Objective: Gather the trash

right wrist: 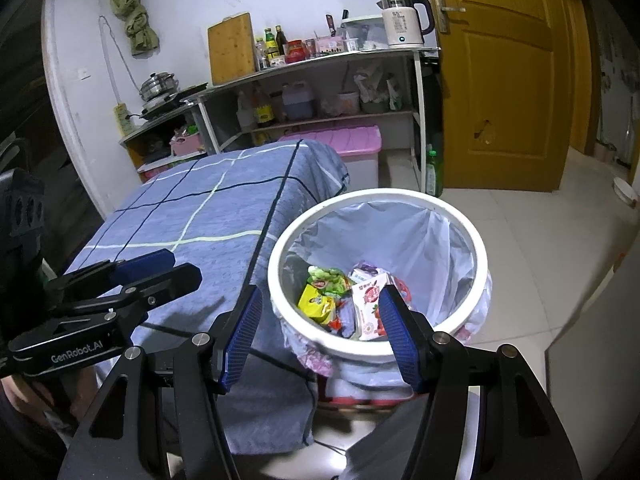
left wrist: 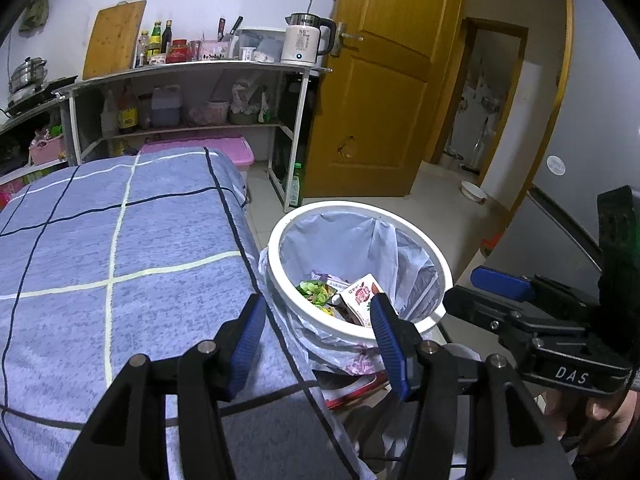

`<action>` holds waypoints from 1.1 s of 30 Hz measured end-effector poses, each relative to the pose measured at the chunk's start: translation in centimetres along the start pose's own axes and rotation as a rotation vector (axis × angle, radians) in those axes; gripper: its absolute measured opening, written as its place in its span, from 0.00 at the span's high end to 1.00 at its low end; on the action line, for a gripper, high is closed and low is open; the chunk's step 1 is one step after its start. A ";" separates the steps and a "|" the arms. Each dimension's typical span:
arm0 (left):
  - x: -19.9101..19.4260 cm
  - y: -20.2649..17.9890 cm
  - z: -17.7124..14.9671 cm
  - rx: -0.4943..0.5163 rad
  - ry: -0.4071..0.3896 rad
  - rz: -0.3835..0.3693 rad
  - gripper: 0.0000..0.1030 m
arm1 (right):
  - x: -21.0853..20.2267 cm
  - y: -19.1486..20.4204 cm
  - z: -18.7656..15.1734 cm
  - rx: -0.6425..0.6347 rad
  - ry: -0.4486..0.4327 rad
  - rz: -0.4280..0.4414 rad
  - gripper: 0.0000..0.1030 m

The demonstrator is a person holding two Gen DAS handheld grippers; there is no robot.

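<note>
Trash (right wrist: 362, 300) inside lined bin (right wrist: 476, 240) beside table; left claw (left wrist: 316, 320) and right claw (right wrist: 320, 316) released, empty.

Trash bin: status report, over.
Left gripper and right gripper open, empty. Trash bin holds wrappers. Blue-covered table bare. Nothing in the way.

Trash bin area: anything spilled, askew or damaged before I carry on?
No spill: the wrappers lie inside the lined trash bin, and the blue cloth beside it is bare. One oddity is the yellow door, which has a broken hole in its lower panel. Both tools are open and empty.
</note>
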State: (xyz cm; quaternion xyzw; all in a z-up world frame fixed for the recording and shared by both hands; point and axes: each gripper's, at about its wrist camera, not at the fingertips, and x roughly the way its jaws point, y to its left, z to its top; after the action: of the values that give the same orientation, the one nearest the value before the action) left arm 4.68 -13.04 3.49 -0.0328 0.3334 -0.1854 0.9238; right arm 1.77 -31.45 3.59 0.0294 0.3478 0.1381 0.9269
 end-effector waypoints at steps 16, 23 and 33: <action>-2.1 -0.3 -1.8 -0.009 -0.027 0.017 0.45 | -1.1 0.9 -1.7 -0.019 -0.001 0.002 0.40; -2.2 -0.4 -1.9 -0.010 -0.030 0.020 0.45 | -1.3 1.0 -1.8 -0.020 -0.002 0.005 0.40; -2.3 -0.4 -2.0 -0.006 -0.032 0.023 0.45 | -1.3 1.1 -1.8 -0.020 -0.001 0.005 0.40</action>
State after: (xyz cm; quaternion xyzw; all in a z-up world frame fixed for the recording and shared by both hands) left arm 1.63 -12.44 3.40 -0.0347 0.3194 -0.1734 0.9310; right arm -0.58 -30.86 3.18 0.0210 0.3457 0.1438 0.9270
